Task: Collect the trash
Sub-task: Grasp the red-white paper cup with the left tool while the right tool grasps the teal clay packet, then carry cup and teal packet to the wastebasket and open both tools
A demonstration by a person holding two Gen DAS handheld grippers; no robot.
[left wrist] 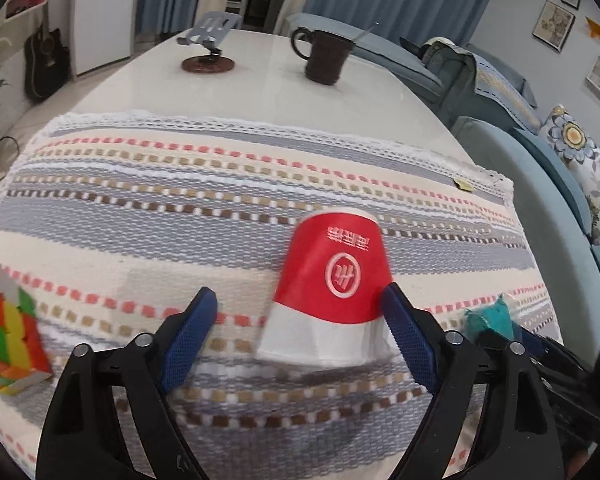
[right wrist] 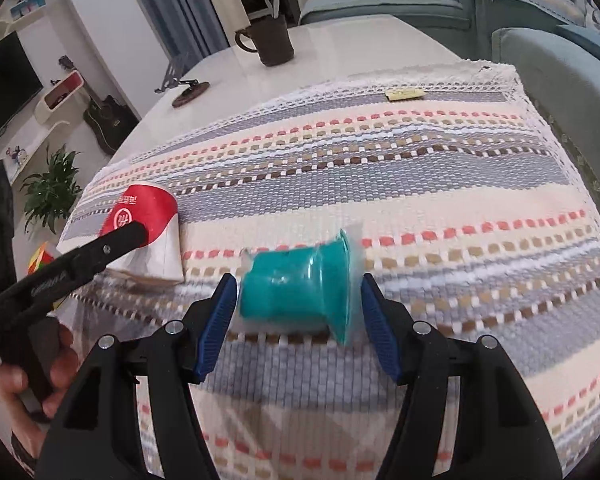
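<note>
L gripper [left wrist: 298, 322]: jaws wide open, straddling red cup [left wrist: 332, 280]. Cup is upside down, white rim end toward the camera, red band w/ logo above. R pad [left wrist: 410, 344] sits right against the cup's side; L pad [left wrist: 190, 338] well apart from it. Nothing clamped. Cup looks slightly tilted; cannot tell if rim is flat on the cloth [left wrist: 180, 208].

R gripper [right wrist: 296, 322]: jaws open, one either side of teal cup [right wrist: 296, 284]. Teal cup lies on its side, flared rim toward the R pad [right wrist: 380, 332], w/ a bit of clear wrap around it. Small gaps both sides, blurred, so contact not certain; not gripped.

Positions: both cups on the striped cloth near the desk's near edge, red cup to the left of teal. In right wrist view the red cup [right wrist: 148, 220] shows w/ the L gripper's finger across it, person's hand [right wrist: 40, 372] on the handle below.

Other items: cube [left wrist: 8, 328] at near-left of cloth. Dark mug [left wrist: 324, 56] w/ something standing in it, on bare desk [left wrist: 260, 92] toward far edge; stand [left wrist: 208, 46] to its left. Small tag [right wrist: 405, 94] near cloth's far-right corner
</note>
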